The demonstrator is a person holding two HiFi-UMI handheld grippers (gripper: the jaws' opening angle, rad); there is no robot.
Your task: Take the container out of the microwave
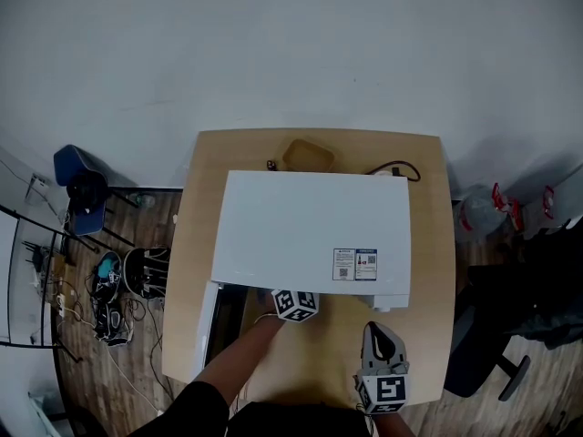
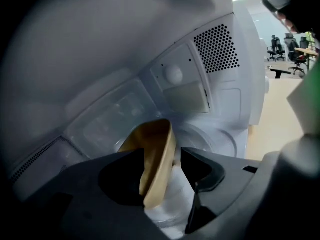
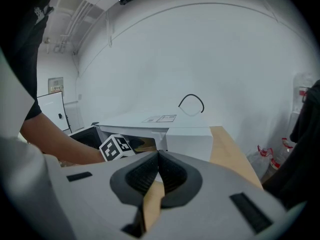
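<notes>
The white microwave (image 1: pixel 310 230) stands on the wooden table (image 1: pixel 428 208) with its door (image 1: pixel 208 321) swung open at the left. My left gripper, of which only the marker cube (image 1: pixel 294 305) shows from above, reaches into the cavity. Inside, the tan container (image 2: pixel 150 139) sits tilted in the left gripper view. The left gripper (image 2: pixel 162 155) is open and straddles the container's rim, one jaw inside it and a gap at the other jaw. My right gripper (image 1: pixel 378 332) hovers over the table's front, shut and empty, its pads meeting (image 3: pixel 158 160).
A tan object (image 1: pixel 308 156) and a black cable (image 1: pixel 396 169) lie behind the microwave. A blue chair (image 1: pixel 80 189) and tangled cables (image 1: pixel 109 289) are on the floor at left. A dark office chair (image 1: pixel 492 353) stands at right.
</notes>
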